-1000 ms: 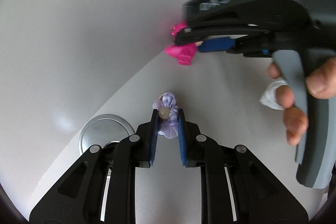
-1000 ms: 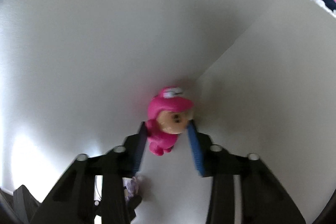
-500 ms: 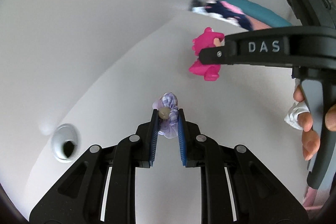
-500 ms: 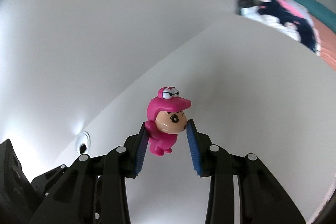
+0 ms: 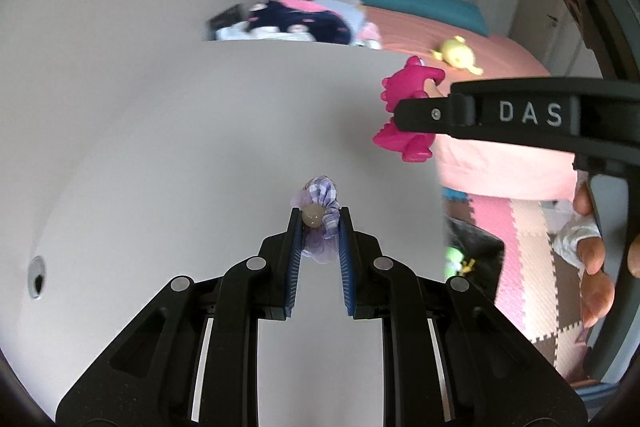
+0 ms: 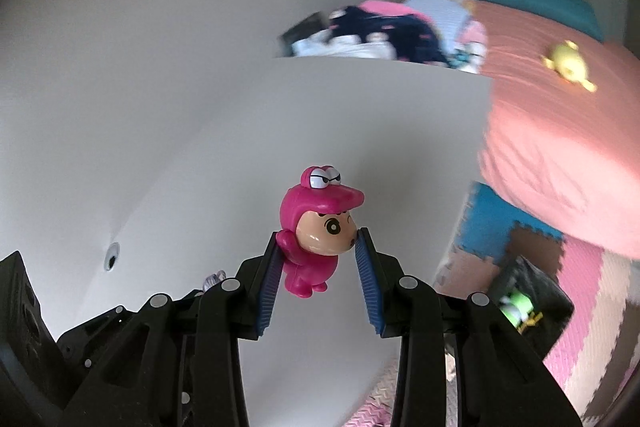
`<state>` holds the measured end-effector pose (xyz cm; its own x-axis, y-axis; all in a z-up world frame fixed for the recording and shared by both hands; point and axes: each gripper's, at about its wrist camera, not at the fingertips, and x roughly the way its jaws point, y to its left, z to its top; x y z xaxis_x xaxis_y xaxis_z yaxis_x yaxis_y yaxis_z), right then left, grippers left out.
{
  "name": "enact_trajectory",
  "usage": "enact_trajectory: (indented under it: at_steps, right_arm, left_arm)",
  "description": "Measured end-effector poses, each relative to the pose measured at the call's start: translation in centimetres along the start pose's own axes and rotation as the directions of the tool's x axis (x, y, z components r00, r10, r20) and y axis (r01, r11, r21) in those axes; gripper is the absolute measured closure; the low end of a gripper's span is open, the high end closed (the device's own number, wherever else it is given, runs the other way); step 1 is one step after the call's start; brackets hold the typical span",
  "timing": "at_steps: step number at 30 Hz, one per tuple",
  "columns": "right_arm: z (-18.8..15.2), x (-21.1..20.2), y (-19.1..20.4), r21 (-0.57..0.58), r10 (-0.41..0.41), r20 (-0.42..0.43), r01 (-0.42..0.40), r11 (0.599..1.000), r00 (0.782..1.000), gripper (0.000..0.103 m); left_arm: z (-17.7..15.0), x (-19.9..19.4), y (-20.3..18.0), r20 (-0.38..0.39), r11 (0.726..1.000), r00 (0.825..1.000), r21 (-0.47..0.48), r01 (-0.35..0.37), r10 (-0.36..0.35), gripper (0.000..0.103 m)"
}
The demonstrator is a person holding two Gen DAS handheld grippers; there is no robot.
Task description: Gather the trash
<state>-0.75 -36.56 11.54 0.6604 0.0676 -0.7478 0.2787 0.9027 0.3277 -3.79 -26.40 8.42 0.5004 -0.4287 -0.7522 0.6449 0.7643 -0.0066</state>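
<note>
Now lifted clear of white desk (image 5: 160, 155): purple scrunchie (image 5: 320, 211) clamped in left gripper (image 5: 319, 227), pink figurine (image 6: 316, 243) in right gripper (image 6: 318, 251); dark bin (image 6: 528, 303) beside desk next, likely

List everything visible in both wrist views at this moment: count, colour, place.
Pink plastic figurine with cartoon face: 1, pink, between the right gripper's pads.
Lilac fabric scrunchie with beige bead: 1, lilac, between the left gripper's pads.
White table: 1, white, below both grippers.
Round metal grommet: 1, silver, in the table's left part.
Bed with salmon cover: 1, salmon, right background.
Yellow plush toy: 1, yellow, on the bed.
Dark bin: 1, black, on the foam floor mat, green item inside.
Left gripper: 1, black, blue pads.
Right gripper: 1, black, blue pads.
</note>
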Motion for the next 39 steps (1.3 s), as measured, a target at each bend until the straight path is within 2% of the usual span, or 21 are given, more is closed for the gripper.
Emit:
enact_trajectory:
  at_steps: [6, 15, 21, 27, 28, 29, 30, 31, 33, 34, 39]
  right_arm:
    - [-2.9, -4.7, -8.6, 0.115, -0.075, 0.032, 0.07, 0.991, 0.997, 0.065]
    - [-7.3, -11.0, -20.6, 0.272, -0.204, 0.042, 0.186, 0.944, 0.978, 0.065]
    - [-10.0, -13.5, -26.9, 0.348, -0.273, 0.022, 0.249, 0.904, 0.962, 0.064]
    - [-11.1, -13.8, -30.8, 0.399, -0.298, -0.004, 0.275, 0.875, 0.955, 0.064]
    - [-11.2, -13.7, -31.3, 0.404, -0.301, -0.009, 0.279, 0.871, 0.954, 0.064]
    - [-11.2, -13.7, -31.7, 0.402, -0.311, -0.017, 0.291, 0.868, 0.95, 0.06]
    - [-11.1, -13.5, -31.9, 0.399, -0.319, -0.027, 0.303, 0.866, 0.947, 0.046]
    - [-11.0, -13.2, -32.2, 0.397, -0.345, -0.054, 0.337, 0.854, 0.937, 0.001]
    - [-11.0, -13.0, -32.4, 0.383, -0.394, -0.064, 0.387, 0.838, 0.917, 0.003]
    - [-11.0, -12.8, -32.5, 0.375, -0.412, -0.074, 0.409, 0.832, 0.908, 0.003]
    - [-11.3, -12.2, -32.9, 0.394, -0.388, -0.071, 0.383, 0.836, 0.919, 0.003]
  left_arm:
    - [0.1, 0.8, -9.2, -0.015, 0.991, 0.997, 0.106, 0.076, -0.075, 0.086]
    - [-0.9, 2.9, -20.6, -0.063, 0.958, 0.98, 0.207, 0.196, -0.187, 0.086]
    - [-1.6, 4.2, -25.7, -0.11, 0.939, 0.97, 0.247, 0.24, -0.219, 0.086]
    - [-2.1, 5.8, -29.2, -0.156, 0.923, 0.959, 0.275, 0.271, -0.235, 0.086]
    - [-2.2, 6.1, -29.7, -0.163, 0.919, 0.956, 0.278, 0.28, -0.242, 0.083]
    - [-2.2, 6.3, -30.1, -0.165, 0.915, 0.954, 0.283, 0.288, -0.25, 0.082]
    - [-2.3, 6.5, -30.5, -0.163, 0.917, 0.959, 0.292, 0.273, -0.234, 0.046]
    - [-2.4, 6.5, -30.9, -0.146, 0.926, 0.97, 0.3, 0.229, -0.192, 0.008]
    - [-2.5, 6.6, -31.1, -0.095, 0.928, 0.982, 0.321, 0.187, -0.165, 0.005]
    - [-2.6, 7.0, -31.1, -0.113, 0.925, 0.977, 0.319, 0.207, -0.18, 0.005]
    - [-2.5, 8.2, -30.8, -0.145, 0.93, 0.973, 0.296, 0.217, -0.181, 0.005]
